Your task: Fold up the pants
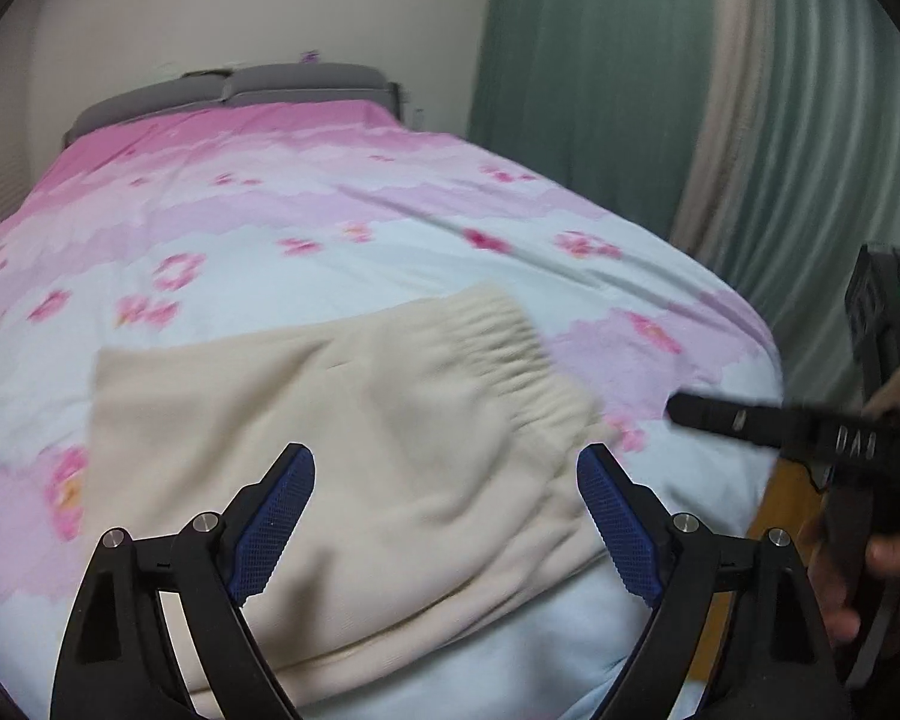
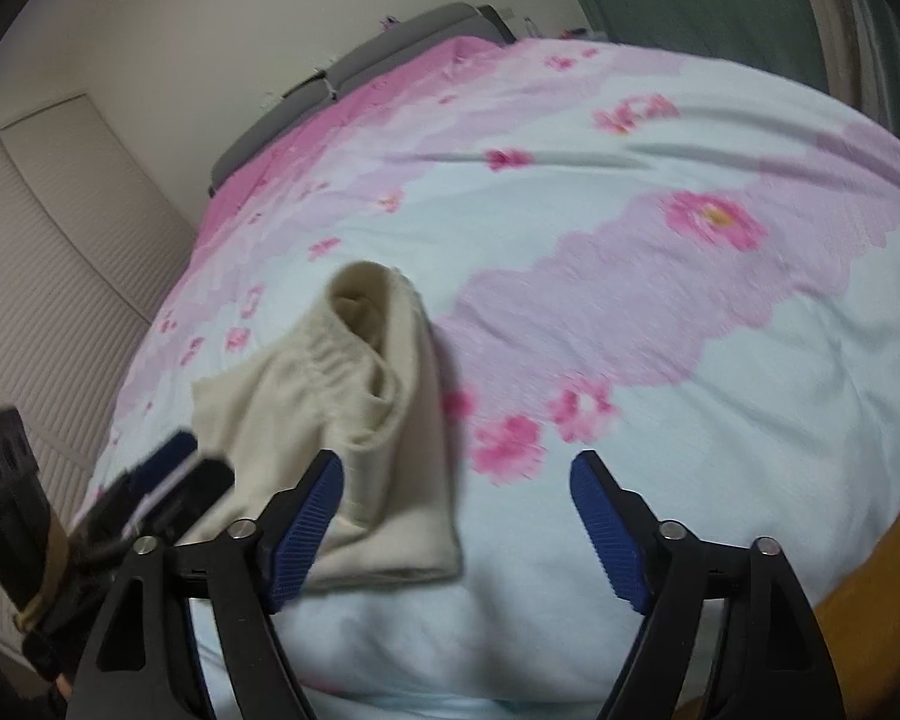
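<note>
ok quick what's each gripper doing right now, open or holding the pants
Left gripper: open, holding nothing, over the cream pants.
Right gripper: open, holding nothing, pants beside its left finger.

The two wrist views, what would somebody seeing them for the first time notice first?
First, the cream pants, lying folded near the front edge of the bed with the gathered waistband to the right. Next, the pink and pale blue flowered bedspread that fills most of both views. Both grippers hover open and hold nothing: the left gripper is above the pants, the right gripper is just right of them.
</note>
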Tool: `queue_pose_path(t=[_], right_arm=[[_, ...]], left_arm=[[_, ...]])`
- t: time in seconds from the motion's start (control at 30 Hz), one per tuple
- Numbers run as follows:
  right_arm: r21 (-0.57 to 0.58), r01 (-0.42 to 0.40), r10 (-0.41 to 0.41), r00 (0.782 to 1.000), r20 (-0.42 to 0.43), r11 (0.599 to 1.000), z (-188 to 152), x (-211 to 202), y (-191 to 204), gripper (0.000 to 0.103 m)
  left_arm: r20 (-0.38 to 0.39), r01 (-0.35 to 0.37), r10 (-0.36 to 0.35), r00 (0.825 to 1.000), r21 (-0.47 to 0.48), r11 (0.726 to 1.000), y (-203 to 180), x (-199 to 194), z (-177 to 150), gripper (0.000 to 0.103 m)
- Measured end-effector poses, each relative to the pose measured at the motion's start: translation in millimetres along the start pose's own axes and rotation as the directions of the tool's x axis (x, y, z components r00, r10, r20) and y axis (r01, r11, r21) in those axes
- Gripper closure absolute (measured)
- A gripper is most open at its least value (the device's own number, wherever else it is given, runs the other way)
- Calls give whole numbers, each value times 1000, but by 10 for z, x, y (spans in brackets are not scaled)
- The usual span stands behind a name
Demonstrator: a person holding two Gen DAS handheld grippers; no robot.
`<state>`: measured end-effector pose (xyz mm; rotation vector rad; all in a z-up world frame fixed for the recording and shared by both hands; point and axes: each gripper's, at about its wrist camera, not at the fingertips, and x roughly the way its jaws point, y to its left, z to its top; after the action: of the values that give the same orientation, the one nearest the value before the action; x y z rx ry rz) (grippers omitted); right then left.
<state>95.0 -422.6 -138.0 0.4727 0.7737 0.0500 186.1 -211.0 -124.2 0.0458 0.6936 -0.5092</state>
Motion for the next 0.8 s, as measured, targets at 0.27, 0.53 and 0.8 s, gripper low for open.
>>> queue_pose_path(t=[0.27,0.53,0.8], right_arm=[[-332,20,-40,998,-53,943,393,712,681,23],[-347,-52,-19,980,-196,936,438,954,558,91],[-218,-45,-6,973,-230,975,251,808,119,97]], left_arm=[[-30,-85,81,996,-176,981,699,-52,-57,13],[-43,-70,63,997,-199,978,796,-49,-141,13],[-82,-71,54,995,-217,974,848,49,-323,13]])
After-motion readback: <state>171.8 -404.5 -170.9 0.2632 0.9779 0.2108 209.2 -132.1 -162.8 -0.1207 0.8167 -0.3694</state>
